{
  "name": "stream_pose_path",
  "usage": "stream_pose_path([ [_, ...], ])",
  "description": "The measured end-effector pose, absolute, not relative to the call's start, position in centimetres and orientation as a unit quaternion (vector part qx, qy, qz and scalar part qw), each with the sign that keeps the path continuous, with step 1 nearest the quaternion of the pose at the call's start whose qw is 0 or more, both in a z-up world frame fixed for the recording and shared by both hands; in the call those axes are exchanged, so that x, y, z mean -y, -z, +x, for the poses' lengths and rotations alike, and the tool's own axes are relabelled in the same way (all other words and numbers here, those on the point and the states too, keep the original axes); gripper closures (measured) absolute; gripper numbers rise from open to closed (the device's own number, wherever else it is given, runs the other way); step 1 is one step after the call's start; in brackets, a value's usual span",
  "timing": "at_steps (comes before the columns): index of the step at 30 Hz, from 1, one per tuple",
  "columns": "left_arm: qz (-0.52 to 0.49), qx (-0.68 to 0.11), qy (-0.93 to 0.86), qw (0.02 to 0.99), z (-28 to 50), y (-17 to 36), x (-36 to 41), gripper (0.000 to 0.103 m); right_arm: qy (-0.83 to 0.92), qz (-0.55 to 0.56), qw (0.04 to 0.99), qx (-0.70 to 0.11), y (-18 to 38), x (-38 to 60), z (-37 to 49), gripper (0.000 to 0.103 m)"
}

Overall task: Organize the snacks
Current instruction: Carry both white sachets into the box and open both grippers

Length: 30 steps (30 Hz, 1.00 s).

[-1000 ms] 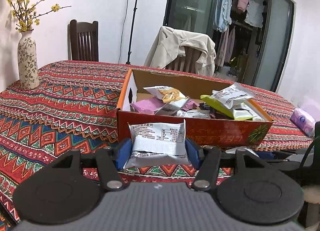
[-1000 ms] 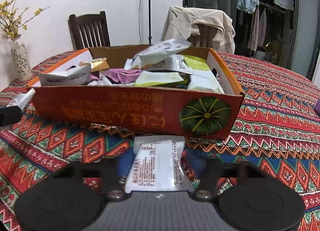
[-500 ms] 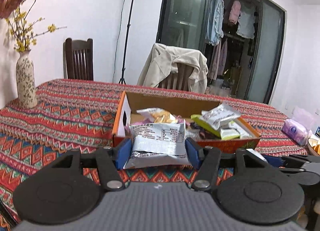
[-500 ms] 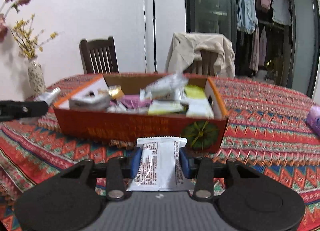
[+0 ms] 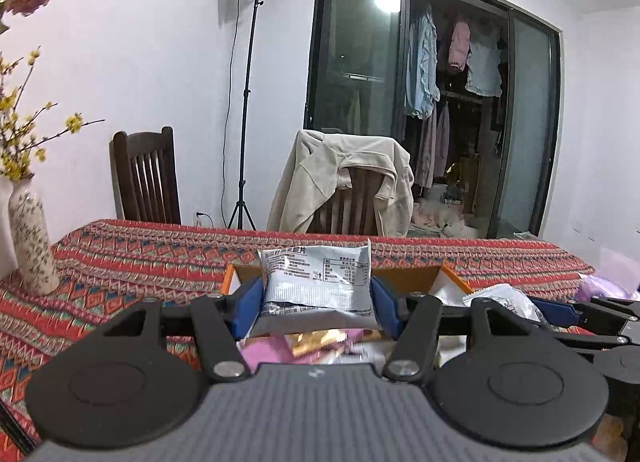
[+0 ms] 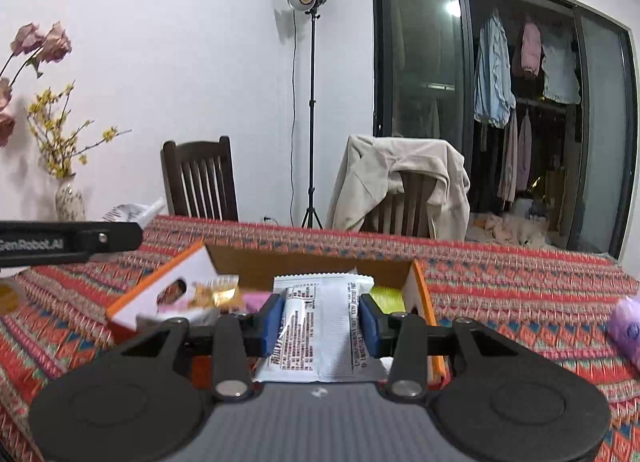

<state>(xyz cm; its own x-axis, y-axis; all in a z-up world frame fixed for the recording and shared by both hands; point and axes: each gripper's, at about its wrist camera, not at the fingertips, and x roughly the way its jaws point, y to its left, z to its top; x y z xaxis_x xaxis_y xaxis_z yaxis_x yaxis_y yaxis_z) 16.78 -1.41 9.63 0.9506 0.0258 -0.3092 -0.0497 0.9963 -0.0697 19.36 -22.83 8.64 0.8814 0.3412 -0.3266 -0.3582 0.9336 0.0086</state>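
- A silver snack packet (image 5: 318, 282) is clamped between the blue pads of the left tongs (image 5: 316, 302), held upright above the open cardboard box (image 5: 404, 276), its printed face turned to the camera and its long axis running side to side.
- A white snack packet (image 6: 320, 326) is gripped by the right tongs (image 6: 320, 324) over the box (image 6: 304, 258), its long axis pointing forward along the fingers and its text running lengthwise.
- The box stands on the desk (image 5: 140, 250), covered with a red patterned cloth.
- Pink and gold wrappers (image 5: 316, 340) are seen inside the box under the left tongs.
- Only in the right view is the box's white end flap (image 6: 172, 286) shown, beside a lime-green packet (image 6: 386, 296).
- A flowered vase (image 5: 30, 238) appears at the desk's far left.
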Motion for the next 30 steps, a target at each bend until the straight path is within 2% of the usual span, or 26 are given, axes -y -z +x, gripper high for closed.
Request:
stream_pose_path([
  [12,-0.064,-0.161,-0.048,0.984,24.9,-7.9,0.9,0.043,-0.162,0.003,0.972,-0.169,-7.1,21.9,26.8,0.063],
  [23,-0.052,-0.184,-0.054,0.980,26.8,-4.5,0.0,0.043,-0.166,0.010,0.968,-0.188,-4.2,22.4,28.2,0.063],
  [25,-0.053,-0.183,-0.054,0.980,26.7,-4.4,0.0,0.040,-0.169,0.008,0.968,-0.187,-4.1,22.4,28.1,0.061],
  [26,-0.054,-0.182,-0.054,0.980,26.7,-4.4,0.1,0.038,-0.170,0.009,0.968,-0.187,-4.1,22.4,28.1,0.058],
  [27,-0.055,-0.182,-0.056,0.980,26.6,-4.3,0.0,0.032,-0.170,0.010,0.968,-0.186,-4.1,22.4,28.1,0.052],
  [28,-0.056,-0.180,-0.059,0.980,26.6,-4.3,0.0,0.032,-0.171,0.012,0.967,-0.187,-4.2,22.5,28.1,0.046],
  [30,-0.059,-0.179,-0.059,0.980,26.6,-4.3,-0.2,0.030,-0.170,0.014,0.968,-0.184,-4.2,22.5,27.9,0.022],
])
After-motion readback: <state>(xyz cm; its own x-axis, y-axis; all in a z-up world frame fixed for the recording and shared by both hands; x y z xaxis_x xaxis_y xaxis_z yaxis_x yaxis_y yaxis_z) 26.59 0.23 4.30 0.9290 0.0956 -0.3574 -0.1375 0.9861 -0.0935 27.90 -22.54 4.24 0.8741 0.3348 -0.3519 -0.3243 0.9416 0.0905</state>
